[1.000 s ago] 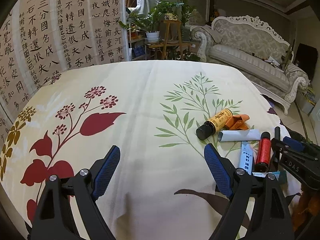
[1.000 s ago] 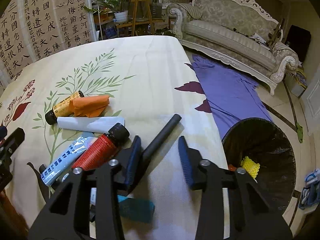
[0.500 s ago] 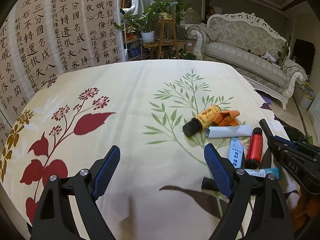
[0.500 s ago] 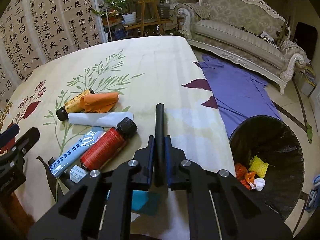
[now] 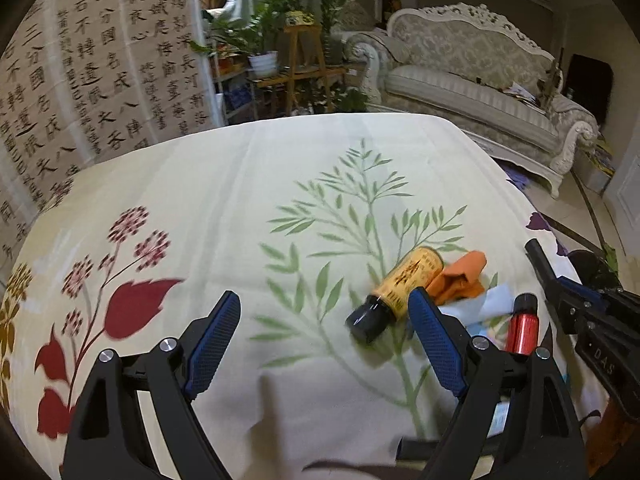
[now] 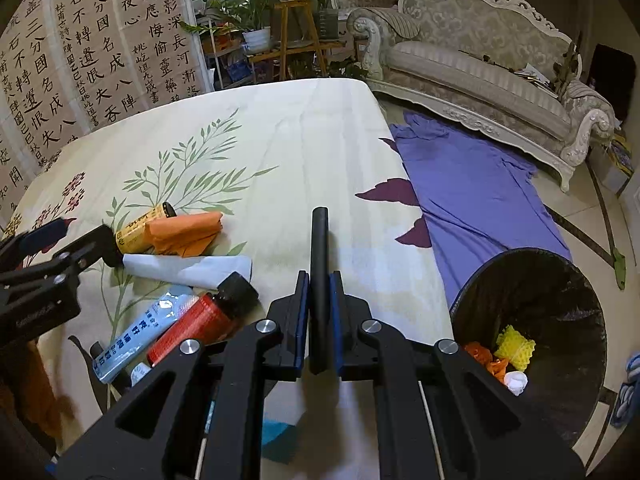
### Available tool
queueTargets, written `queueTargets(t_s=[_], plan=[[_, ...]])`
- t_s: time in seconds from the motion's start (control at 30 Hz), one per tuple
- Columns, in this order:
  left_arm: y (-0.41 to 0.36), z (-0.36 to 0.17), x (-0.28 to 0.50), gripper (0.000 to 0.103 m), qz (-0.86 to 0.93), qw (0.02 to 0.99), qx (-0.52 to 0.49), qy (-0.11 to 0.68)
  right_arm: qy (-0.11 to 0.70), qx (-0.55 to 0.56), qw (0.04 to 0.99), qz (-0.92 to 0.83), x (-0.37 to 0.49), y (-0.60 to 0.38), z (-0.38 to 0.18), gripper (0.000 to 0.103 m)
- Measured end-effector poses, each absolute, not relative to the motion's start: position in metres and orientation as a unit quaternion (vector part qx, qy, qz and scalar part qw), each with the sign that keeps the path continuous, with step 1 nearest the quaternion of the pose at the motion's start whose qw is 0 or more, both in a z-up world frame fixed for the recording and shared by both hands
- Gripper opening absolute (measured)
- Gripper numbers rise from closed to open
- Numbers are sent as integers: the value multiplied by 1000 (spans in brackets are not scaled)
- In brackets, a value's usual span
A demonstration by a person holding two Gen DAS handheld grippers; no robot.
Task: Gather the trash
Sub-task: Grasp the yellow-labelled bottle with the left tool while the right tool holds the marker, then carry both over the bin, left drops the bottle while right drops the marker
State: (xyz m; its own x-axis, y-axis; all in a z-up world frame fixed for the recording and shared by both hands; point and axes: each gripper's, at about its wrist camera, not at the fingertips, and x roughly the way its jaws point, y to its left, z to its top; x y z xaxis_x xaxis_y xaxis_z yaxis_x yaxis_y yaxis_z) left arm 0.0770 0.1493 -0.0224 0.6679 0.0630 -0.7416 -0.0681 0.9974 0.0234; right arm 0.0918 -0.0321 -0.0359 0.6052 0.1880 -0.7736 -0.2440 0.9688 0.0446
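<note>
Pinching a black stick (image 6: 319, 280) between its blue pads, the right gripper (image 6: 319, 322) has its jaws closed tight on the rod, which points straight out ahead over the cloth (image 6: 304, 152) covering the table. Off to its right, down on the floor, stands a black bin (image 6: 560, 276) with yellow, orange and white scraps already at the bottom. The left gripper (image 5: 324, 344) hangs over the cloth with its jaws spread wide and nothing between them. Near its right finger lies the rest of the litter: a yellow bottle (image 5: 400, 292) with a black cap, an orange wrapper (image 5: 460, 280) touching it, a white paper (image 6: 188, 270) just below, then a red bottle (image 6: 200, 324) and a pale blue tube (image 6: 140, 334) side by side. A purple sheet (image 6: 472, 184) is spread on the floor before the sofa (image 6: 480, 64).
</note>
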Motion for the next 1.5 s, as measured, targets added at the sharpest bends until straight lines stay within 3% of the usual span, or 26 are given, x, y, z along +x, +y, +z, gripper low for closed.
queueTargets(t_s=[0.03, 0.17, 0.33, 0.57, 1.13, 1.5], plan=[[147, -23, 81, 83, 30, 912, 0, 409, 428, -32, 895, 121, 92, -32, -36, 10], [140, -30, 94, 65, 0, 904, 11, 427, 429, -32, 894, 123, 94, -31, -36, 10], [137, -36, 101, 54, -26, 895, 5, 445, 430, -31, 893, 127, 97, -28, -37, 10], [134, -37, 101, 25, -36, 896, 13, 443, 431, -29, 892, 133, 98, -26, -38, 10], [135, -16, 69, 25, -9, 915, -7, 404, 408, -20, 903, 133, 75, -40, -24, 10], [84, 10, 30, 25, -49, 933, -6, 357, 375, -11, 925, 69, 38, -107, -9, 10]])
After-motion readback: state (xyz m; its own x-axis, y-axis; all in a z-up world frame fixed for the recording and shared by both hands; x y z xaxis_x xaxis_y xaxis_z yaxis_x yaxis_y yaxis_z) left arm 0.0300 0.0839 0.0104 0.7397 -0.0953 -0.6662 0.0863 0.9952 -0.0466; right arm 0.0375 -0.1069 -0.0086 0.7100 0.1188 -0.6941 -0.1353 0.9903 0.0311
